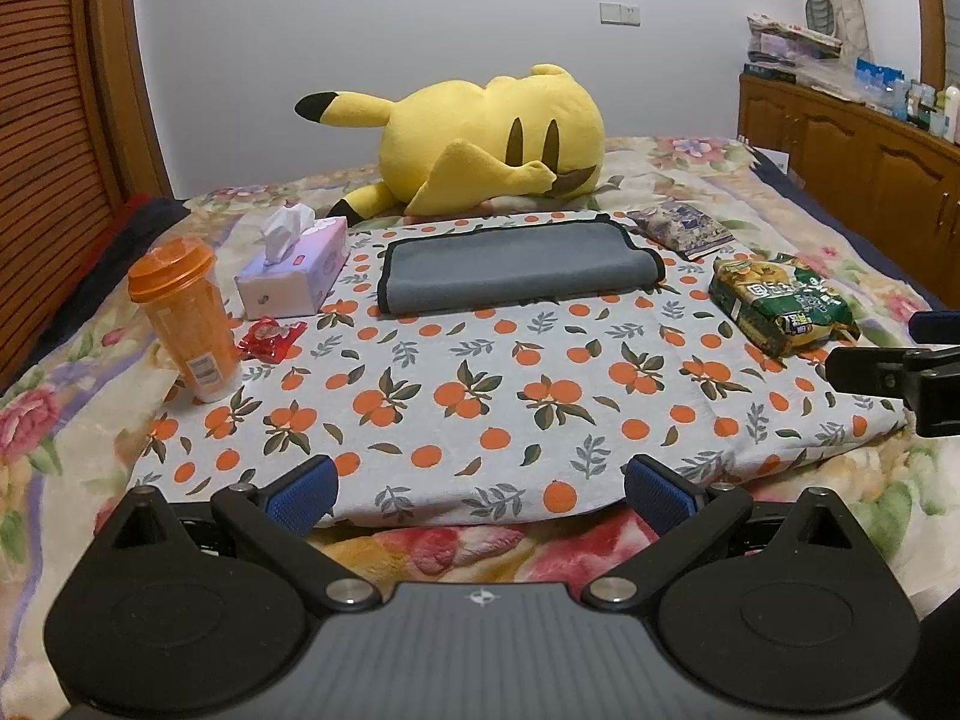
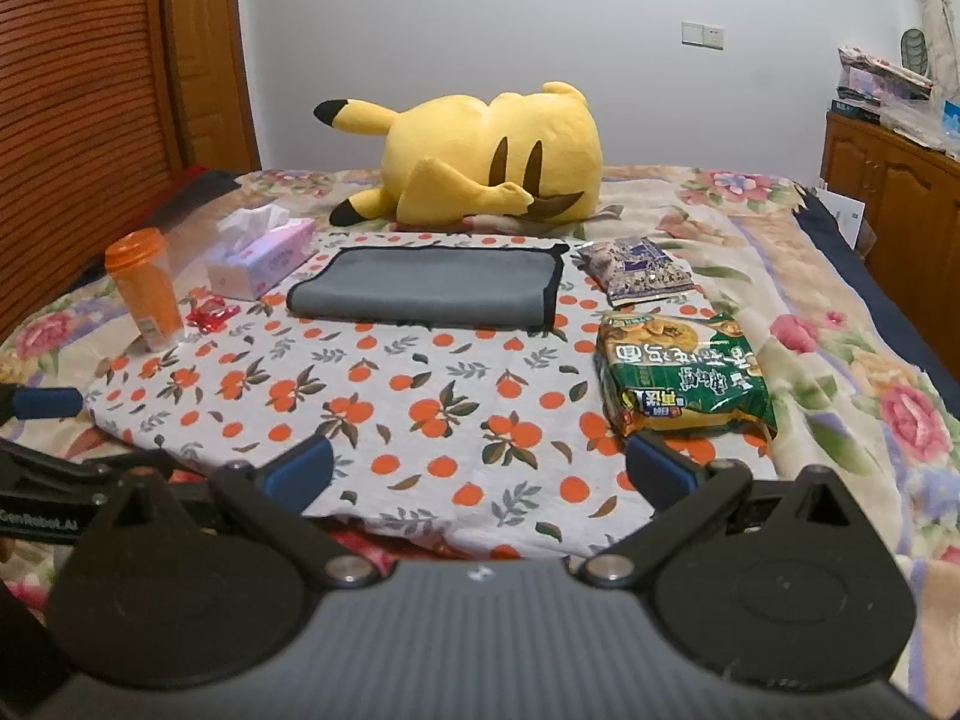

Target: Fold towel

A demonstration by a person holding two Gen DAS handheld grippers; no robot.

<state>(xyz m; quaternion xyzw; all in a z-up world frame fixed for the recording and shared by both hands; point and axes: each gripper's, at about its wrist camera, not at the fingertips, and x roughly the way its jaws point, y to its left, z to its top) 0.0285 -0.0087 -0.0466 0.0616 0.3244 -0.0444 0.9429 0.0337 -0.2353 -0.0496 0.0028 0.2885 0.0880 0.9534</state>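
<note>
A grey towel with black edging (image 1: 516,267) lies folded at the far side of an orange-print cloth (image 1: 480,384) on the bed; it also shows in the right wrist view (image 2: 426,288). My left gripper (image 1: 480,495) is open and empty above the cloth's near edge, well short of the towel. My right gripper (image 2: 480,471) is open and empty over the cloth's near right part, also far from the towel. The right gripper shows at the right edge of the left wrist view (image 1: 900,378).
Left of the towel stand a tissue box (image 1: 294,270), an orange cup (image 1: 186,318) and a red wrapper (image 1: 270,339). Right of it lie a green noodle pack (image 1: 780,303) and a purple snack bag (image 1: 681,228). A yellow plush (image 1: 480,138) lies behind. A wooden cabinet (image 1: 852,162) stands right.
</note>
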